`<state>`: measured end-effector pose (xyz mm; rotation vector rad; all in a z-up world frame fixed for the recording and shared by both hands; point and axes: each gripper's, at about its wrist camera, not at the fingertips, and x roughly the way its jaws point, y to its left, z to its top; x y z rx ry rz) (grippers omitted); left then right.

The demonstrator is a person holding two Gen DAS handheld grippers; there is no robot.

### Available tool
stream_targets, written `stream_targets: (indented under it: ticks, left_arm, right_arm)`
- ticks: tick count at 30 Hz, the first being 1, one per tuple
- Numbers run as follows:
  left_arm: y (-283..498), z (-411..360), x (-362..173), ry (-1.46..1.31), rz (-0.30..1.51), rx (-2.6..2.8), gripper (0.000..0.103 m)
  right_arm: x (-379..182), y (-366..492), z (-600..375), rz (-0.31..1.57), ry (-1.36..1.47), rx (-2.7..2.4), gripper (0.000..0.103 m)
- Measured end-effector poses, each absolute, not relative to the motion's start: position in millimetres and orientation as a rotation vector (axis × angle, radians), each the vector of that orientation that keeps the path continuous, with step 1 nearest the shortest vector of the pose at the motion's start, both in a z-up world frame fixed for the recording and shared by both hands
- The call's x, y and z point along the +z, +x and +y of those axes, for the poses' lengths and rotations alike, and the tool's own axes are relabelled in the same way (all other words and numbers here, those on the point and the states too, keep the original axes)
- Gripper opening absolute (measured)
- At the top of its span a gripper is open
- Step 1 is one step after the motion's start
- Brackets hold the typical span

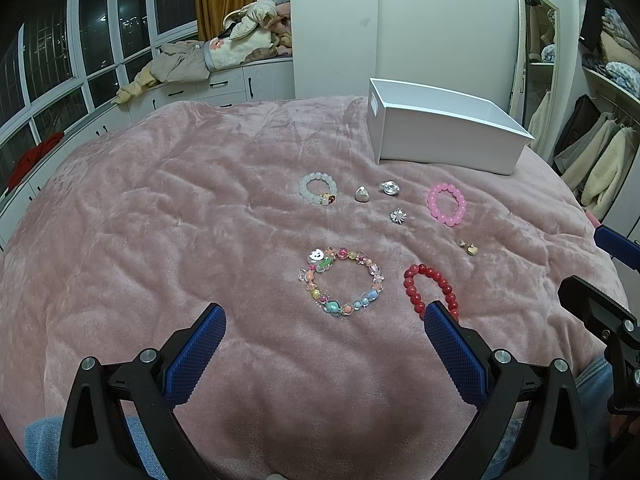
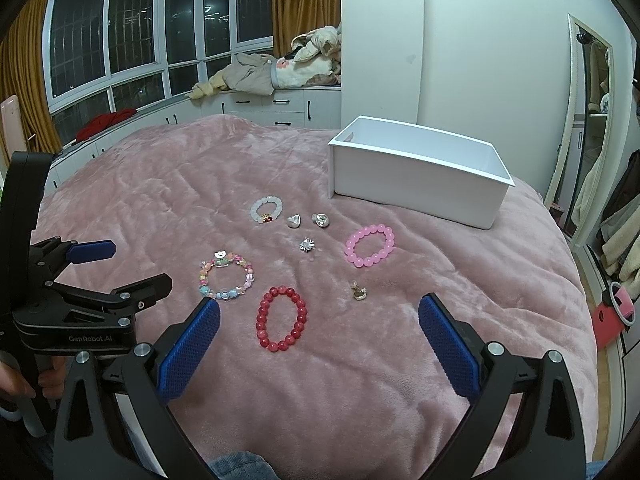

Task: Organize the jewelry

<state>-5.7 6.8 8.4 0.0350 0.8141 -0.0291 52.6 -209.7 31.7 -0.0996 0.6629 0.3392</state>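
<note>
1. Both the left gripper (image 1: 322, 316) and the right gripper (image 2: 319, 308) hovered spread wide, holding nothing.
2. The red bracelet (image 2: 281, 318) lay near on the pink blanket (image 2: 160, 200), the white box (image 2: 416, 176) far right.
3. It looked light, floppy and slick-beaded; best pinched across one strand.

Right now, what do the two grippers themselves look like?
Both the left gripper and right gripper have black angular frames with silver bolts and blue textured fingers. The left gripper's body reads GenRobot.AI in the right wrist view.

Right gripper (image 2: 320, 316) gapes above a pink blanket (image 2: 160, 184), red bracelet (image 2: 281, 318) between its fingers; white box (image 2: 416, 184) beyond.
</note>
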Motion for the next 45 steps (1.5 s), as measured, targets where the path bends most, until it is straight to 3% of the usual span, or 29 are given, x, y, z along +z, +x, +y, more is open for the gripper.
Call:
stream_targets:
  ticks: [35,45]
  left_arm:
    - [8,5,0,-0.01,0.879,-0.067,0.1]
    - [38,-15,9,0.147,0.854,-0.091,0.1]
  right_arm:
    - [37,72,-219,0.706,-0.039,0.331,0.098]
    - [51,112,-217,0.728,-0.01,0.345,0.098]
